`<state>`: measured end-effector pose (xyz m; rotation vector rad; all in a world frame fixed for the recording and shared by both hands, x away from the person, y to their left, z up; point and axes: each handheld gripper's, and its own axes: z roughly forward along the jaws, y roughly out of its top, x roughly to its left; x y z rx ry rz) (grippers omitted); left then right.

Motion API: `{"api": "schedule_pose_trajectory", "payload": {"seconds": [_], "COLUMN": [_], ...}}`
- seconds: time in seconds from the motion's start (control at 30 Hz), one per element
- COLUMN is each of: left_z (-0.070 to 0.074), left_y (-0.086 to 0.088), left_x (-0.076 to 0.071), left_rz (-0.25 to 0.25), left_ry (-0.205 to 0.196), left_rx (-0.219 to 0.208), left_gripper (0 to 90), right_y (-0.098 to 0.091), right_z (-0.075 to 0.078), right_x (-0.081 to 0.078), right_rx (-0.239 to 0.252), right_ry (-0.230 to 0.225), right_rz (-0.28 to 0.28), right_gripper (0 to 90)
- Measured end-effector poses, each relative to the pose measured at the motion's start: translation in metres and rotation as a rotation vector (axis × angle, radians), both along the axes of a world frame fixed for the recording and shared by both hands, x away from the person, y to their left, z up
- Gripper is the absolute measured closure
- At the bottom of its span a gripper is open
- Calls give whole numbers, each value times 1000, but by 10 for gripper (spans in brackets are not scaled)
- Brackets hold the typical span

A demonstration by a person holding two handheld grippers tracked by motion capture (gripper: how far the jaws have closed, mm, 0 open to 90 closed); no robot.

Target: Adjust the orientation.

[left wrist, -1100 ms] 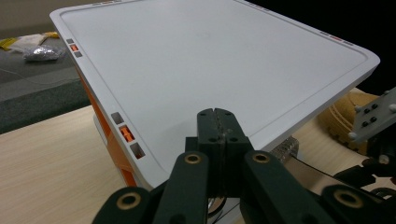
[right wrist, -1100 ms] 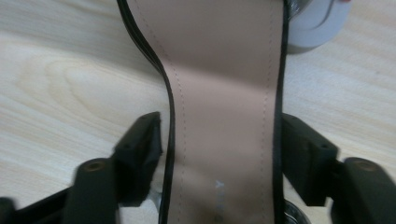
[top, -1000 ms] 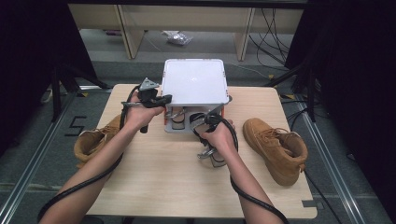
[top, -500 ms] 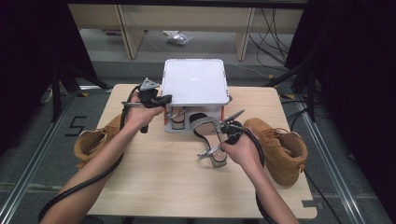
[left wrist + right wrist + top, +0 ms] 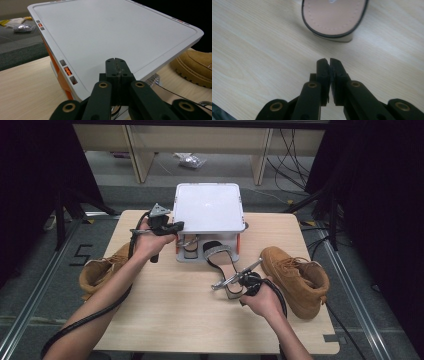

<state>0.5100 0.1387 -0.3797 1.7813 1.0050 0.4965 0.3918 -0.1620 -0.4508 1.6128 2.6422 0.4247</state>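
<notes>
A black-strapped sandal (image 5: 220, 259) with a tan insole lies on the wooden table in front of a white-topped rack (image 5: 208, 207). My right gripper (image 5: 232, 284) sits just behind the sandal's near end with its jaws shut and nothing between them. In the right gripper view the jaws (image 5: 329, 61) point at the rounded end of the sandal (image 5: 334, 17), a short gap away. My left gripper (image 5: 178, 225) hovers at the rack's left front corner, also shut and empty. In the left gripper view its tips (image 5: 116, 61) stand over the white top (image 5: 105, 32).
One tan boot (image 5: 102, 267) lies at the table's left edge and another tan boot (image 5: 295, 272) at the right, also seen as the boot (image 5: 197, 67). A second sandal (image 5: 189, 246) rests under the rack. Bare wood stretches along the near edge of the table (image 5: 175, 320).
My right gripper has drawn back from the rack toward the near edge, and the black-strapped sandal now lies in front of the rack. The left gripper has stayed put.
</notes>
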Motion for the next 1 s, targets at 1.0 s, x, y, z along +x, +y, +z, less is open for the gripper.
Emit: {"api": "schedule_pose_trajectory", "payload": {"seconds": [1.0], "left_z": [0], "left_y": [-1], "left_x": [0], "left_rz": [1], "left_ry": [-5], "left_rx": [2], "left_gripper": [895], "right_y": [38], "right_z": [-12], "right_x": [12], "right_rx": [52], "right_ry": [-21], "right_rz": [-13], "right_gripper": [889]}}
